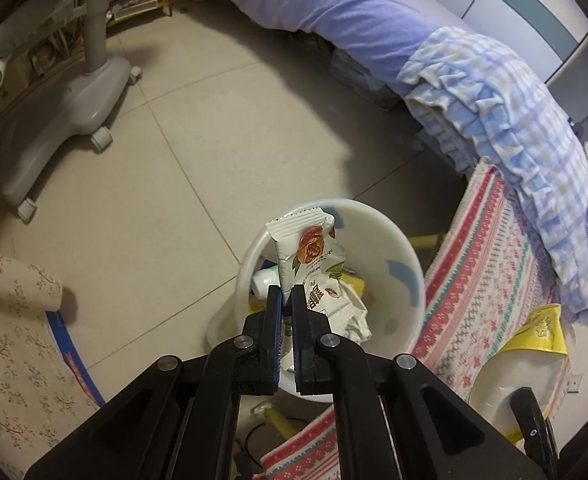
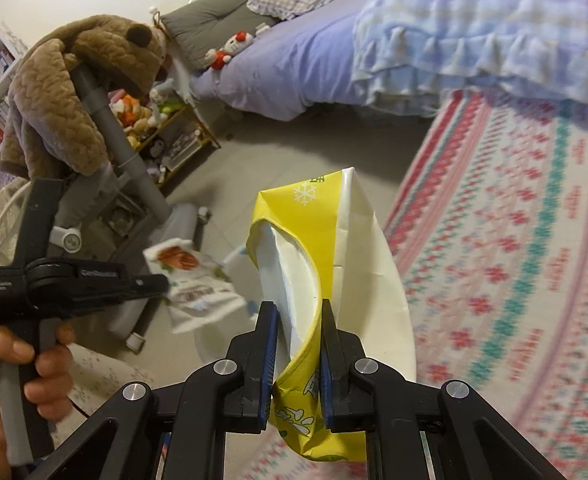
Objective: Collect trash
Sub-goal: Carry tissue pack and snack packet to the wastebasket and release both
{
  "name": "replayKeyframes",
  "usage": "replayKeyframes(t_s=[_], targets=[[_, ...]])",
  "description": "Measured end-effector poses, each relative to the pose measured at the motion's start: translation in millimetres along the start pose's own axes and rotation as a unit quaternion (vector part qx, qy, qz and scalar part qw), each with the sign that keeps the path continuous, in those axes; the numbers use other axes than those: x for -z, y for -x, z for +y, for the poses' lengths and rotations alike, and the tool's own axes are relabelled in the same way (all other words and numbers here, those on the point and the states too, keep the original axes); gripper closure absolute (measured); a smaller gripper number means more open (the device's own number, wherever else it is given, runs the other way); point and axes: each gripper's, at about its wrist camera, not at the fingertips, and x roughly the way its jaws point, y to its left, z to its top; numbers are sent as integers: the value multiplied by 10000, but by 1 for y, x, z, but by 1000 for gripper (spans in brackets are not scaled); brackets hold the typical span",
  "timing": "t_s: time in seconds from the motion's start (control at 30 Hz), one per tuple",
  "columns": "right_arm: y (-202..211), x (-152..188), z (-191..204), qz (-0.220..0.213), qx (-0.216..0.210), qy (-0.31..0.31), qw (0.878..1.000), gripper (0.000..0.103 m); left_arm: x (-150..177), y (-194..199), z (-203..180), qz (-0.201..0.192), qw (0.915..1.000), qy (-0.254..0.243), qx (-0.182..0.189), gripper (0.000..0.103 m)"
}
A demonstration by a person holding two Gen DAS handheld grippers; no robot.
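My left gripper [image 1: 286,292] is shut on a white snack wrapper [image 1: 305,248] with a red flower print and holds it above a white trash bin [image 1: 397,240] on the floor. The bin holds several crumpled papers and wrappers. In the right wrist view the left gripper [image 2: 162,280] holds the same wrapper [image 2: 198,284] at the left. My right gripper [image 2: 298,308] is shut on a yellow and white paper bag [image 2: 317,248], held above a patterned cloth. The bag also shows in the left wrist view [image 1: 533,344] at the lower right.
A bed with a purple sheet [image 1: 333,4] and a checked blanket [image 1: 513,120] runs along the right. A patterned cloth [image 2: 513,260] covers a surface beside the bin. A grey wheeled stand [image 1: 78,92] and a toy shelf [image 2: 166,136] stand at the left.
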Motion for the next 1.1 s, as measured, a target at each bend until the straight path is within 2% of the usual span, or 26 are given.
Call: replayKeyframes(t_s=[0.13,0.47,0.63,0.77,0.87,1.0,1.03,1.1], targets=[[-13,-7,13,6,-33,74,10000,87,-3,-8,2,171,9998,29,34,98],[-37,-24,27,-65,-224,79,9997,87,-7,-8,9,288,9995,54,94,95],[-53,-28,27,-64,-448,-233,9987,87,-9,-6,19,404,9974,391,443,95],[-72,-28,33,105,-515,-265,9983,87,-11,1,33,345,9948,782,559,95],[-86,-26,30,178,-847,-809,9930,86,-13,5,38,254,9932,955,623,95],[-109,-17,18,139,-1542,-2029,9669,83,-15,6,38,258,9932,937,635,95],[-114,-13,17,103,-1539,-2243,9622,83,-15,5,38,273,9931,931,653,95],[-121,-12,23,46,-1350,-2113,9680,81,-14,4,39,295,9929,930,685,95]])
